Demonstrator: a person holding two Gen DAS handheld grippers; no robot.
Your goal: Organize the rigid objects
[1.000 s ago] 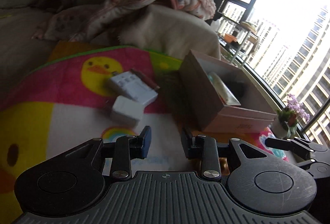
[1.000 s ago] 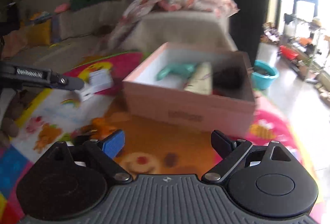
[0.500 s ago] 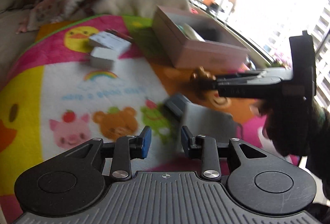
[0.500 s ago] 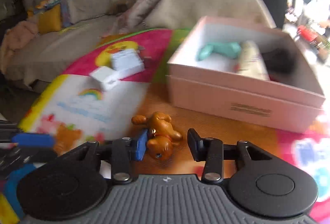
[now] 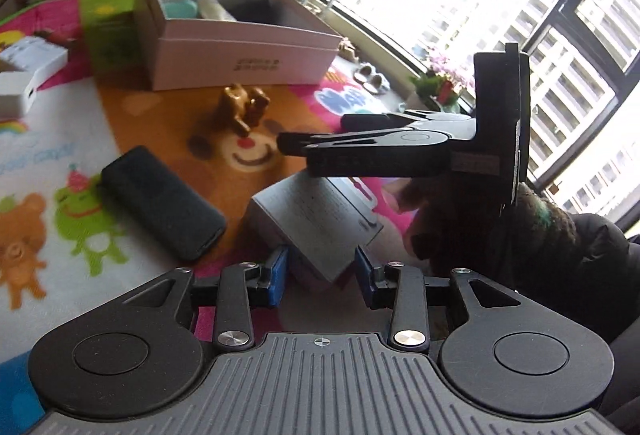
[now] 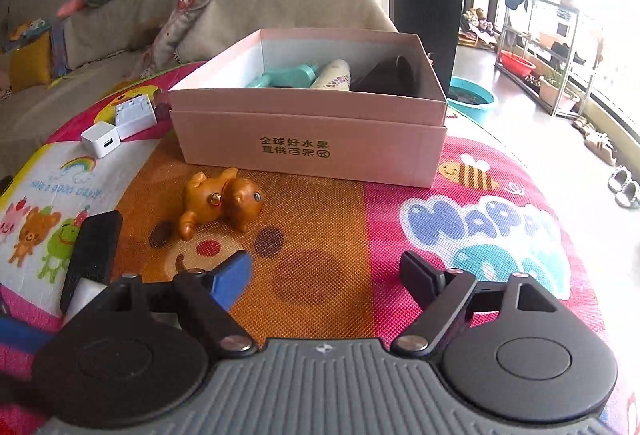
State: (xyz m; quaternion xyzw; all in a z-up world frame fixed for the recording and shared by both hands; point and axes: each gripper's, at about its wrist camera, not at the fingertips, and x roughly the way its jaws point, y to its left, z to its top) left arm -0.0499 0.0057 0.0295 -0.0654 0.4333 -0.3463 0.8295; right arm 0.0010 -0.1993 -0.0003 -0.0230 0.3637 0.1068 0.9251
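Two hand-held grippers work above the play mat (image 6: 460, 231). Left hand-held gripper (image 5: 320, 271) straddles a stiff grey box (image 5: 316, 219) without pinching it; its flat sides suit gripping. Right hand-held gripper (image 6: 326, 275), spread wide and empty, nears the hard, slippery-looking golden figurine (image 6: 218, 201).

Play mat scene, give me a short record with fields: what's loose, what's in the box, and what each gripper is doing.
loose on mat: gold toy animal, black case, grey box, two white chargers
pink box: open, holds a teal item, a pale tube, something dark
left gripper: jaws just opening, around the grey box's corner, grip unclear
right gripper: jaws just opened wide, empty
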